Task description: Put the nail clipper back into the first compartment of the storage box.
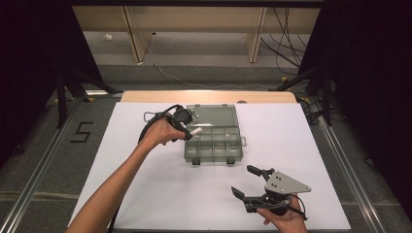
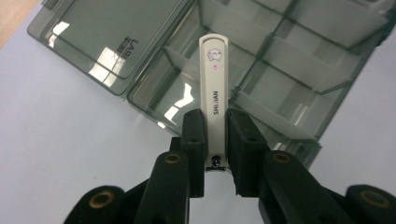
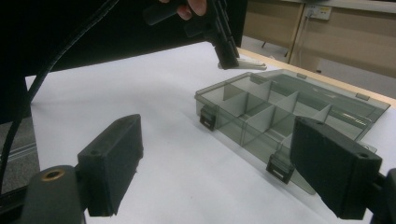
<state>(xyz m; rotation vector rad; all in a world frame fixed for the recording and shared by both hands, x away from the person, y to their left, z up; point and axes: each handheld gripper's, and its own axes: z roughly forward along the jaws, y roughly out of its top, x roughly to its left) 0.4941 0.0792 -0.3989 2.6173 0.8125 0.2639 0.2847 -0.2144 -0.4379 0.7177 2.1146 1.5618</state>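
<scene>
Above the open compartment box's (image 1: pixel 213 141) left cells, the left gripper (image 2: pixel 215 135) clamps a white nail clipper (image 2: pixel 214 88) near its rear end — light, stiff, slick, so grip its flat sides. Right gripper (image 1: pixel 250 182) stands released over the bench (image 1: pixel 160 194).

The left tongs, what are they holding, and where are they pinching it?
The left tongs hold a slim white nail clipper, pinched by its two long sides near one end. The other end pokes out over the open compartment box. The right tongs hold nothing.

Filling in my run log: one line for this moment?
left gripper: shut on nail clipper, over open organizer box | right gripper: open, idle
</scene>
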